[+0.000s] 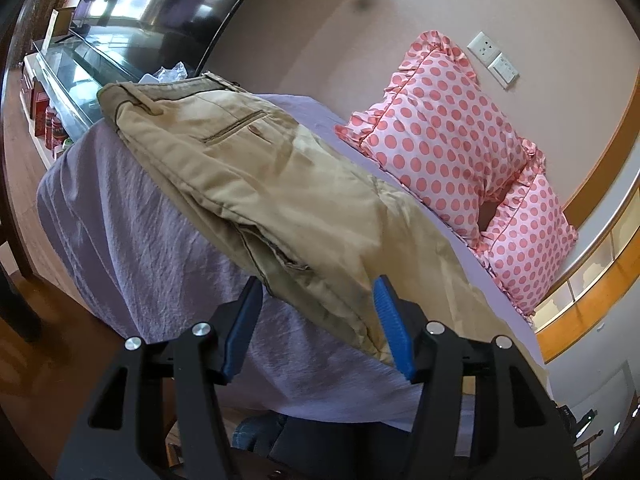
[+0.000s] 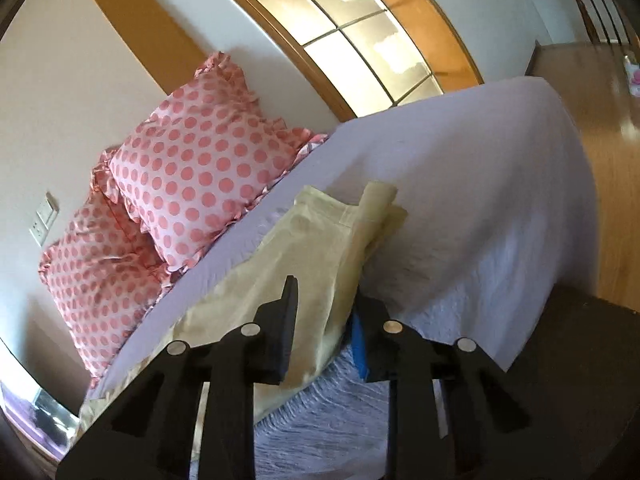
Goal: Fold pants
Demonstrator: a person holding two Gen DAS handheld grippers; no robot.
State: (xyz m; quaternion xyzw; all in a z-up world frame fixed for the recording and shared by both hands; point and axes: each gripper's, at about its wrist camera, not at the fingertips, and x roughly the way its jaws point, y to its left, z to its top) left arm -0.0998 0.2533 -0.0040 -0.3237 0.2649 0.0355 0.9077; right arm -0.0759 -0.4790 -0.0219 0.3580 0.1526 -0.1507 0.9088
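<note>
Khaki pants (image 1: 256,176) lie along the edge of a bed with a lavender sheet (image 1: 132,232), waistband and back pocket at the far end. My left gripper (image 1: 316,296) is open, its blue-padded jaws either side of the pants' folded edge near the seat. In the right wrist view the pant legs (image 2: 320,240) lie on the sheet (image 2: 460,184), cuffs at the far end. My right gripper (image 2: 326,304) is open around the edge of the leg fabric, not pinching it.
Two pink polka-dot pillows (image 1: 444,128) lean on the wall behind the pants; they also show in the right wrist view (image 2: 192,168). A TV (image 1: 160,4) on a glass stand is beyond the waistband. Wooden floor (image 2: 600,140) lies past the bed's end.
</note>
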